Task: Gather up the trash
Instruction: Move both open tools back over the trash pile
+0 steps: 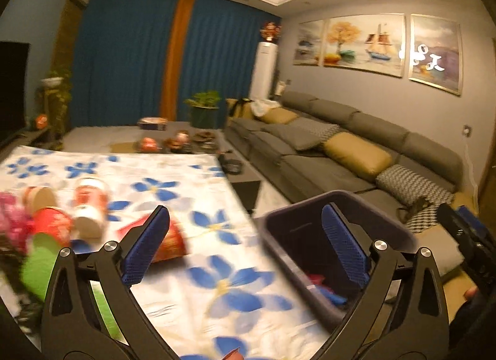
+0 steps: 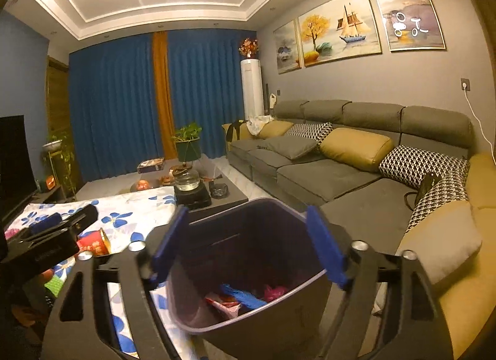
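Plainly both tools are empty: the left gripper (image 1: 245, 245) stands wide over the table's (image 1: 192, 174) right edge, the right gripper (image 2: 248, 245) spread over the bin (image 2: 248, 307) beside that edge. Some wrappers (image 2: 238, 296) already lie inside the bin. Several paper cups (image 1: 90, 208) remain near the table's left edge, so I judge collecting partway done.

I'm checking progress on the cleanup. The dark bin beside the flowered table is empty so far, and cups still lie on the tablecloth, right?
Not quite: the bin is not empty. The right wrist view looks down into it and shows wrappers at the bottom, blue, pink and red. The rest holds: the bin stands beside the flowered table, and red cups still lie on the tablecloth.
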Tool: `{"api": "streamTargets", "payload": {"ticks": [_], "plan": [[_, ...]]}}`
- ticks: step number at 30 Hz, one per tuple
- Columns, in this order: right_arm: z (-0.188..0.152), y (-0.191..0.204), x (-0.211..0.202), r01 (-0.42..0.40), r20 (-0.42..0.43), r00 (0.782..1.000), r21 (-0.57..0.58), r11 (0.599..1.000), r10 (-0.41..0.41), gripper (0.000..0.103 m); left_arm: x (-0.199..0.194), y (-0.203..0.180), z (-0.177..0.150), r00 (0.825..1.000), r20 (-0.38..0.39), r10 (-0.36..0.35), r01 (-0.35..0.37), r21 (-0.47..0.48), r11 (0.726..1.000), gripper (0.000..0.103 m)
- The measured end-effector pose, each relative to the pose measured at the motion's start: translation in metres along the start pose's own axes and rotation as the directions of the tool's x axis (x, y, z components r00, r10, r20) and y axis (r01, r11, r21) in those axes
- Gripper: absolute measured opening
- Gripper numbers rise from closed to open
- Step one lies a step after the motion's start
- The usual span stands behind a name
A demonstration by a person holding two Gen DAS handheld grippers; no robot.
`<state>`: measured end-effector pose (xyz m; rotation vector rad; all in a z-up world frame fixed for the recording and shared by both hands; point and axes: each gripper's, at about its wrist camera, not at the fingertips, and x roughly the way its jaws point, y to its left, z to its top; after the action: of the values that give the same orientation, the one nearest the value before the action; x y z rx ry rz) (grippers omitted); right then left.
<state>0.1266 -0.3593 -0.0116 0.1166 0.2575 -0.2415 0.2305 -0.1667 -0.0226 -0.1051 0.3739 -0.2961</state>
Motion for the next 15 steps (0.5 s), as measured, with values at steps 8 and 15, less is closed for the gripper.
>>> {"api": "streamTargets", "payload": {"ticks": [8,15], "plan": [[-0.015,0.047,-0.013,-0.112,-0.036,0.993,-0.026,0.993,0.111,0.085,-0.059,0.058,-0.006,0.976,0.019,0.217,-0.217,-0.014,0.976,0.097],[-0.033,0.119,-0.018,-0.273,-0.113,0.958,-0.078,0.959,0.263,0.085,-0.113,0.13,-0.017,0.909,0.015,0.418,-0.415,-0.081,0.906,0.097]]}}
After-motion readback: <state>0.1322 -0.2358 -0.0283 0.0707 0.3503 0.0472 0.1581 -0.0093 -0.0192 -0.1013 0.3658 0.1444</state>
